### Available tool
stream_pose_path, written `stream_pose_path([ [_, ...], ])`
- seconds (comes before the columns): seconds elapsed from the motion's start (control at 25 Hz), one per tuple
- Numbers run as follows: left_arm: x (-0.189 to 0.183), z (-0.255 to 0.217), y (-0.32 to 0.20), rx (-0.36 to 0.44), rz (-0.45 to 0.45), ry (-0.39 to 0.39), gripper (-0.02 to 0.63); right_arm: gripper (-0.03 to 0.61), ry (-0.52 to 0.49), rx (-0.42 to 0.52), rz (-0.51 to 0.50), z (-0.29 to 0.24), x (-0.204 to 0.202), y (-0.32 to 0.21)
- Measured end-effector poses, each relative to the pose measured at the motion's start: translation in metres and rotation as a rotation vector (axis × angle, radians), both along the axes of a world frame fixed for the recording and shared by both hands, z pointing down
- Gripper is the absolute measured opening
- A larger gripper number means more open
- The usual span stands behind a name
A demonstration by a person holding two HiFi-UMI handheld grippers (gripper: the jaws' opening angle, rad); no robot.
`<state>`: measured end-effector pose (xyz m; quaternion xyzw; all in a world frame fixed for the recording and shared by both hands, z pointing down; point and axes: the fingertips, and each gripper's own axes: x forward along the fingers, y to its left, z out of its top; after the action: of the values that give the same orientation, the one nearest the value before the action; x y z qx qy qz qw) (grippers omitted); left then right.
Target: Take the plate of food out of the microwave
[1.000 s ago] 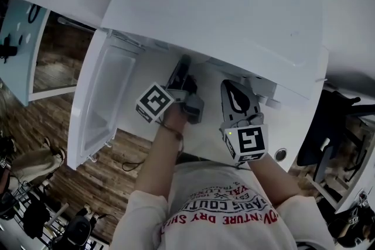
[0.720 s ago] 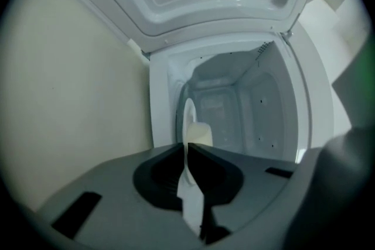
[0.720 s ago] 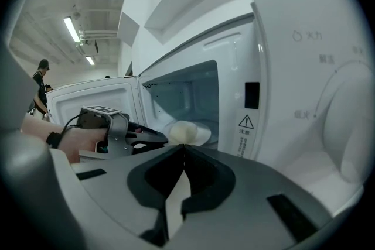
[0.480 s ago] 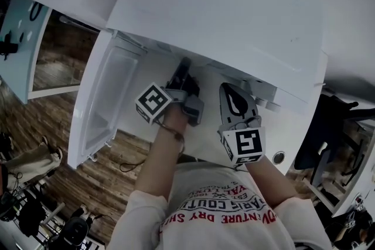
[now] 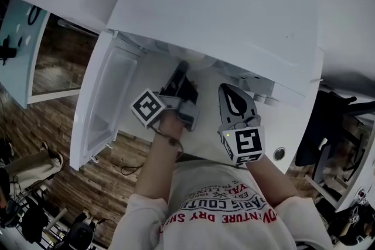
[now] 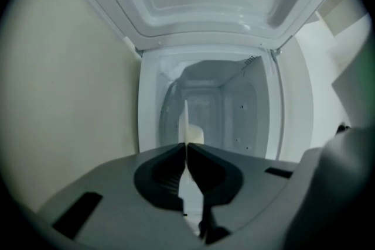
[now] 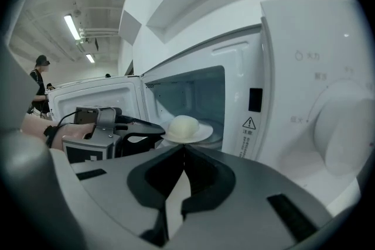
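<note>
At the mouth of the open microwave (image 7: 281, 85), centre of the right gripper view, the plate (image 7: 202, 135) lies flat and level. It carries one pale, rounded piece of food (image 7: 184, 125).

- **Left claw:** The plate's rim on the frame's left side sits between the dark jaws of the left claw (image 6: 186, 146). The left gripper view shows that rim edge-on, as a thin white line rising from the jaws, which are closed on it. The food sits just right of the line. The cavity's back wall fills the centre of that view, so the plate lies straight ahead of this claw, along its jaws.
- **Right claw:** The right claw (image 7: 184, 148) has its jaws together at the tips with nothing between them. The plate appears just above it in its own frame, ahead and apart, untouched.
- **Door:** The door (image 7: 94, 96) stands swung wide at the frame's left, beyond the left claw.

Judgement: the grasp is made and the plate is at the threshold. The coming move is a straight, level pull toward the person along the left claw's axis. A round plate has no long axis to align, but held at one rim only, it may dip on its free side. The right claw is near enough to steady it, though it would have to open first.
</note>
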<state>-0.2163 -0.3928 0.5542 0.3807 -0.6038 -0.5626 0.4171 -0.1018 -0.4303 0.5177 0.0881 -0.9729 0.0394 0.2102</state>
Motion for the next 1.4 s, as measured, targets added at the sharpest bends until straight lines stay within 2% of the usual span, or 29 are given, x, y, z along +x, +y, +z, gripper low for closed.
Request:
stream_pose_path([
  [0.44, 0.022, -0.039, 0.052, 0.05, 0.056, -0.005, 0.017, 0.012, -0.01, 0.016, 0.117, -0.022, 0.021, 0.018],
  [0.84, 0.061, -0.095, 0.118, 0.092, 0.161, -0.044, 0.015, 0.012, -0.083, 0.036, 0.237, -0.061, 0.045, 0.055],
  [1.12, 0.082, -0.131, 0.151, 0.121, 0.199, -0.075, 0.015, 0.012, -0.133, 0.072, 0.265, -0.096, 0.062, 0.087],
  [1.4, 0.09, -0.17, 0.174, 0.158, 0.196, -0.106, 0.015, 0.012, -0.206, 0.132, 0.253, -0.13, 0.07, 0.117],
])
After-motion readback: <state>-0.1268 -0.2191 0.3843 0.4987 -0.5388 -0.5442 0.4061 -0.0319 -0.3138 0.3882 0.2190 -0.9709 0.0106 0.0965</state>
